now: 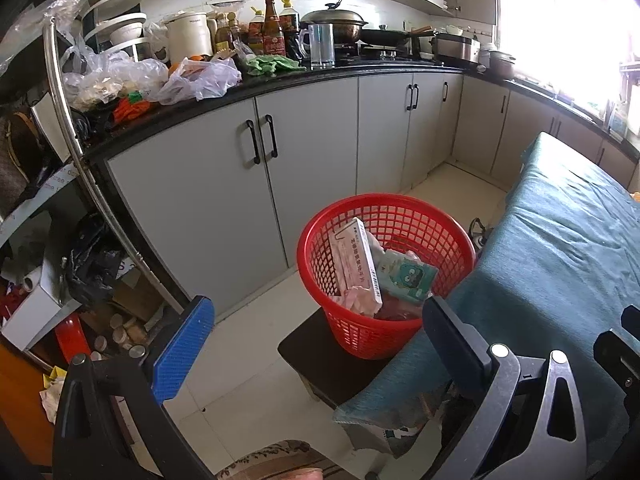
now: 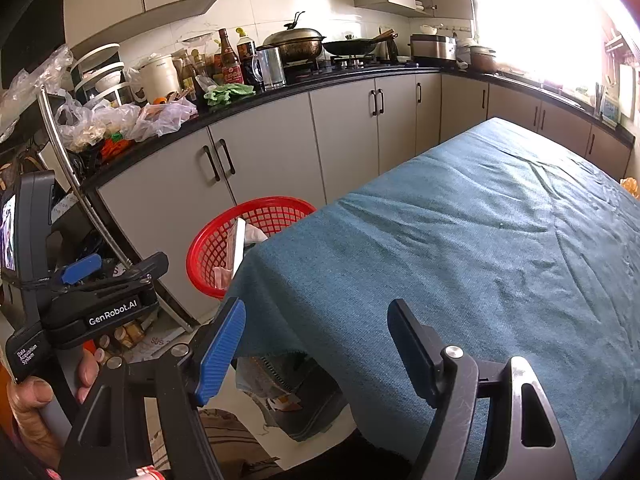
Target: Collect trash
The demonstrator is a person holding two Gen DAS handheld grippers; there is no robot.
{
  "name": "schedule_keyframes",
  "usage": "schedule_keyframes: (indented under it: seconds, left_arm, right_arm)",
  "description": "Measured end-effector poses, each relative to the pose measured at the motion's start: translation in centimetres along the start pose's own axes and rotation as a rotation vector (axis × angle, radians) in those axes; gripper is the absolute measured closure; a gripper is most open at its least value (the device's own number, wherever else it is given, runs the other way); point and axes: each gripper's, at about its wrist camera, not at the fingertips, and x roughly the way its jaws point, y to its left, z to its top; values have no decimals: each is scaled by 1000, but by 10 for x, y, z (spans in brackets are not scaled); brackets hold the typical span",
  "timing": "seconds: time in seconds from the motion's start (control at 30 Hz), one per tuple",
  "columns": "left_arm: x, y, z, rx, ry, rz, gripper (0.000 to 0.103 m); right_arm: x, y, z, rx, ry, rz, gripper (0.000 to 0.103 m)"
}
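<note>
A red mesh basket (image 1: 440, 236) stands on a low dark stool (image 1: 320, 364) beside the table. Inside it are a white medicine box (image 1: 360, 264), a teal cartoon packet (image 1: 408, 276) and pink wrappers. My left gripper (image 1: 316, 340) is open and empty, held just in front of and below the basket. The basket also shows in the right wrist view (image 2: 208, 248), partly hidden by the tablecloth. My right gripper (image 2: 316, 344) is open and empty over the near corner of the table. The left gripper's body (image 2: 100, 304) shows at the left of the right wrist view.
A teal cloth (image 2: 480, 248) covers the table. Grey cabinets (image 1: 224, 184) under a black counter (image 1: 304, 76) with bags, bottles, a glass jug and pans run along the far side. A cluttered metal rack (image 1: 80, 152) stands left. Tiled floor (image 1: 248, 340) lies between.
</note>
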Motion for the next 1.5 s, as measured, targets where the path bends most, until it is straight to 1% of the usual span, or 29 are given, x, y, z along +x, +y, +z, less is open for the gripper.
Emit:
schedule_keyframes:
  seconds: [0.5,1.5]
  left_arm:
    - [3,0,0,-5,28,-23,0]
    - [9,4,-5,-14,44,-24,0]
  right_arm:
    - [-1,3,-1,-5,-7,-4,25]
    - [3,9,-5,-9,8,5,25]
